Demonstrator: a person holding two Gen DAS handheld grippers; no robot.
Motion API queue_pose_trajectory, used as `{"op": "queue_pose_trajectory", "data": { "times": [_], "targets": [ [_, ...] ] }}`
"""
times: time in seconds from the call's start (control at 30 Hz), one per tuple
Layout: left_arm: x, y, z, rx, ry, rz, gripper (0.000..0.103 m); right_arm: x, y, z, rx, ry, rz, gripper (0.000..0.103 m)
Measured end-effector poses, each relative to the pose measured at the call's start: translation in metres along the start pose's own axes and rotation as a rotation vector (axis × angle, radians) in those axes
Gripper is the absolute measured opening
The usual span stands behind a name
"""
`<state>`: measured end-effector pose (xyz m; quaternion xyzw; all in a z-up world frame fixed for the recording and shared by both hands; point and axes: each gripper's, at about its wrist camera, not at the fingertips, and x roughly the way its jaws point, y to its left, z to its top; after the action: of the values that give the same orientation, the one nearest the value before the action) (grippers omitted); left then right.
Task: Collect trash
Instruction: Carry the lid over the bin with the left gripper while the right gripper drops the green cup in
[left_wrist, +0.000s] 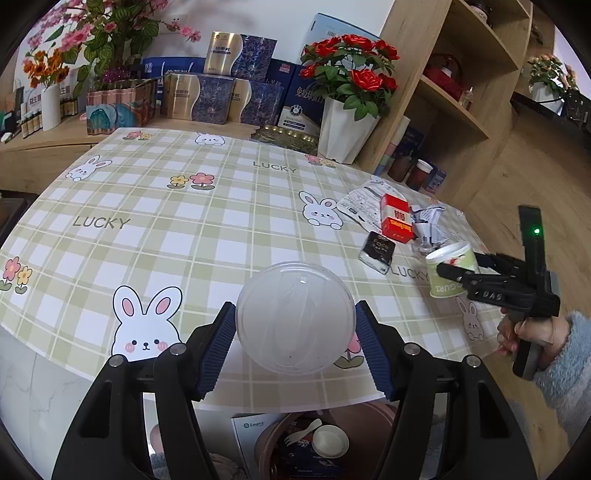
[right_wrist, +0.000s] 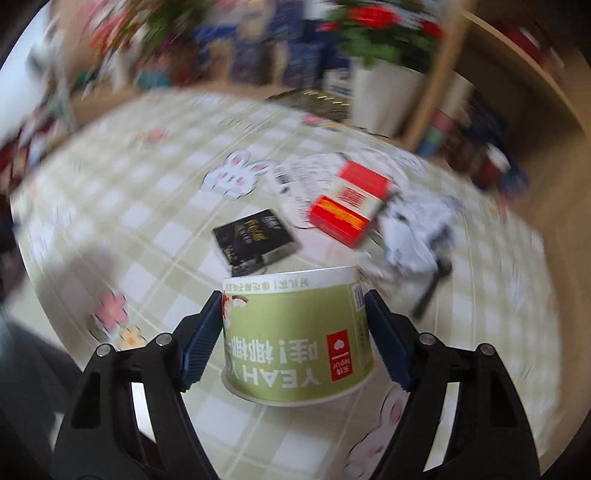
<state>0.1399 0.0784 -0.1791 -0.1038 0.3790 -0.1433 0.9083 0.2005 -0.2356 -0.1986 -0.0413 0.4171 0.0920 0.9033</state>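
Right now your left claw (left_wrist: 295, 332) is clamped on a clear plastic dome lid (left_wrist: 295, 317), one blue ribbed pad pressing each side, and you hold it above the near edge of the counter (left_wrist: 155, 206) with its checked bunny tablecloth. Below that edge, on the floor, a brown bin (left_wrist: 354, 417) sits directly under the lid, with a small fork and a pale round lid already inside.

Your right claw (right_wrist: 293, 332) is clamped on a green yogurt cup (right_wrist: 295, 339), gripped by its sides and turned upside down, the print reading inverted. In the left wrist view you can see the cup lifted off the counter at the right side, with your right hand (left_wrist: 524, 332) around the handle.

Loose trash lies on the counter's right part: a black packet (left_wrist: 376, 251) nearest the middle, a red and white box (left_wrist: 397, 221) just behind it resting on a printed paper wrapper (left_wrist: 360, 205), and crumpled white paper (left_wrist: 428, 225) just beside the box. A white vase of red roses (left_wrist: 343, 129) stands at the far edge. The right wrist view is blurred.
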Motion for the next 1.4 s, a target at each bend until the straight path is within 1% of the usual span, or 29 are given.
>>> {"op": "queue_pose_trajectory", "data": {
  "times": [0.07, 0.17, 0.3, 0.37, 0.47, 0.57, 0.67, 0.83, 0.97, 1.1, 1.17, 1.23, 1.4],
  "targets": [
    [-0.004, -0.005, -0.002, 0.005, -0.002, -0.005, 0.064, -0.011, -0.011, -0.007, 0.091, -0.024, 0.037, 0.076],
    [-0.014, -0.015, -0.005, 0.021, -0.008, -0.013, 0.064, -0.038, -0.022, -0.027, 0.224, -0.081, 0.092, 0.076],
    [-0.027, -0.027, -0.011, 0.037, -0.009, -0.023, 0.064, -0.064, -0.026, -0.054, 0.316, -0.116, 0.131, 0.076],
    [-0.032, -0.031, -0.015, 0.043, -0.01, -0.026, 0.064, -0.074, -0.027, -0.064, 0.329, -0.123, 0.144, 0.076],
    [-0.046, -0.04, -0.023, 0.054, -0.018, -0.036, 0.064, -0.09, -0.02, -0.08, 0.313, -0.128, 0.156, 0.076],
    [-0.056, -0.046, -0.033, 0.058, -0.02, -0.046, 0.064, -0.104, -0.004, -0.1, 0.255, -0.126, 0.156, 0.076],
    [-0.066, -0.05, -0.045, 0.068, -0.018, -0.052, 0.064, -0.109, 0.012, -0.119, 0.203, -0.105, 0.163, 0.076],
    [-0.074, -0.053, -0.063, 0.076, -0.005, -0.051, 0.064, -0.091, 0.046, -0.153, 0.121, -0.003, 0.212, 0.076],
    [-0.079, -0.046, -0.073, 0.045, 0.003, -0.047, 0.064, -0.064, 0.069, -0.165, 0.081, 0.076, 0.254, 0.076],
    [-0.084, -0.038, -0.08, 0.02, 0.001, -0.035, 0.064, -0.03, 0.099, -0.171, 0.019, 0.181, 0.296, 0.076],
    [-0.086, -0.033, -0.083, 0.009, 0.001, -0.027, 0.064, -0.016, 0.109, -0.176, 0.015, 0.236, 0.329, 0.076],
    [-0.087, -0.029, -0.085, 0.007, 0.003, -0.017, 0.064, 0.003, 0.118, -0.185, 0.051, 0.313, 0.361, 0.076],
    [-0.087, -0.022, -0.087, -0.004, 0.008, -0.006, 0.064, 0.025, 0.123, -0.21, 0.113, 0.418, 0.36, 0.076]
  ]
}}
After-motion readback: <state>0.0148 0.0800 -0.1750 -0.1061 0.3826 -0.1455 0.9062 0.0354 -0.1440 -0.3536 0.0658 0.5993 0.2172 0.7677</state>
